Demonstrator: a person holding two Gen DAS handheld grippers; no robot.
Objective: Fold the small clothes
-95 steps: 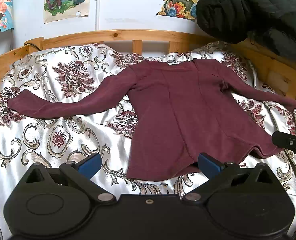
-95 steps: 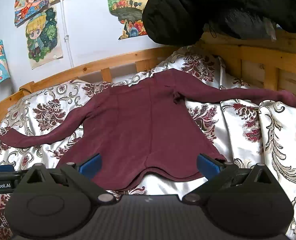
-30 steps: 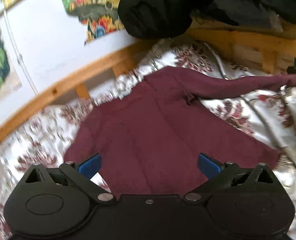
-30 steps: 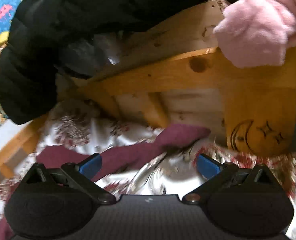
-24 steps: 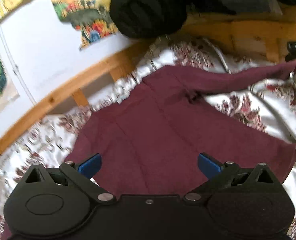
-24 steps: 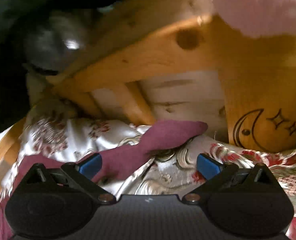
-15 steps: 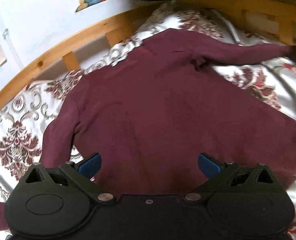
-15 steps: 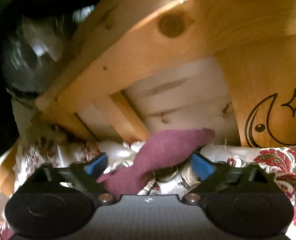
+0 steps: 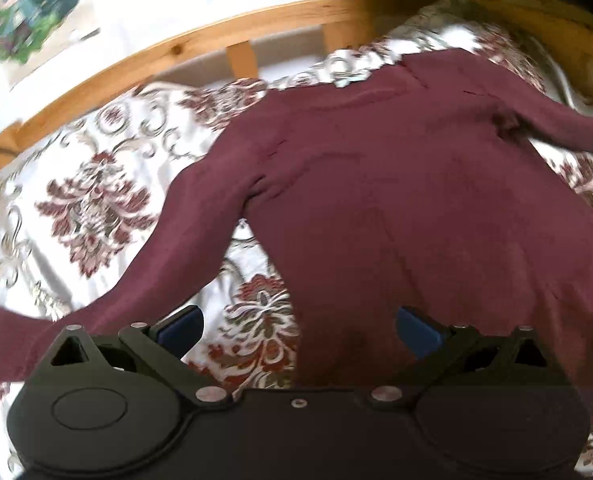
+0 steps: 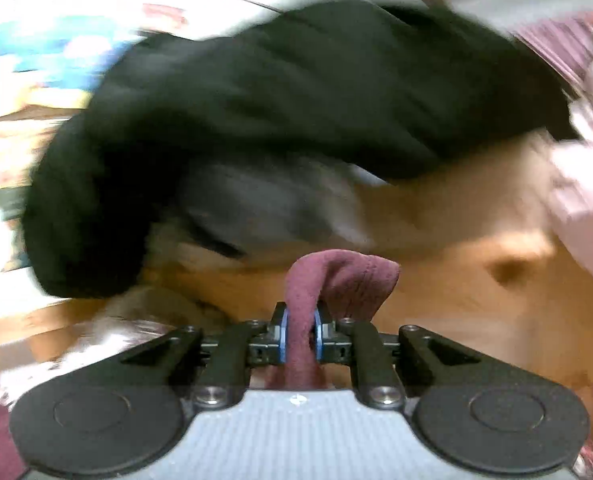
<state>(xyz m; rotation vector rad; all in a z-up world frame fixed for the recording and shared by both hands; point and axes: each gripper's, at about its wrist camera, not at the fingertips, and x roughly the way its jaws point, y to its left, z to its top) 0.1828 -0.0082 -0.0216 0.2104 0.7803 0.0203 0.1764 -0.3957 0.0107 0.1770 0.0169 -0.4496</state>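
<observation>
Maroon long-sleeved knit top spread flat on the floral satin bed cover; right hand-held gripper closing, pads pinching the sleeve cuff, probably to fold it inward; left hand-held gripper spread apart, empty, above the hem.

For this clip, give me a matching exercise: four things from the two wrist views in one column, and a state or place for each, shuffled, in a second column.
Things:
1. left gripper
2. right gripper
3. black jacket
4. maroon top

States or places:
A. spread flat on the patterned bedspread
B. jaws wide apart, nothing between them
C. draped over the wooden bed rail
D. jaws closing on a sleeve cuff

Pairs: 1-B, 2-D, 3-C, 4-A
</observation>
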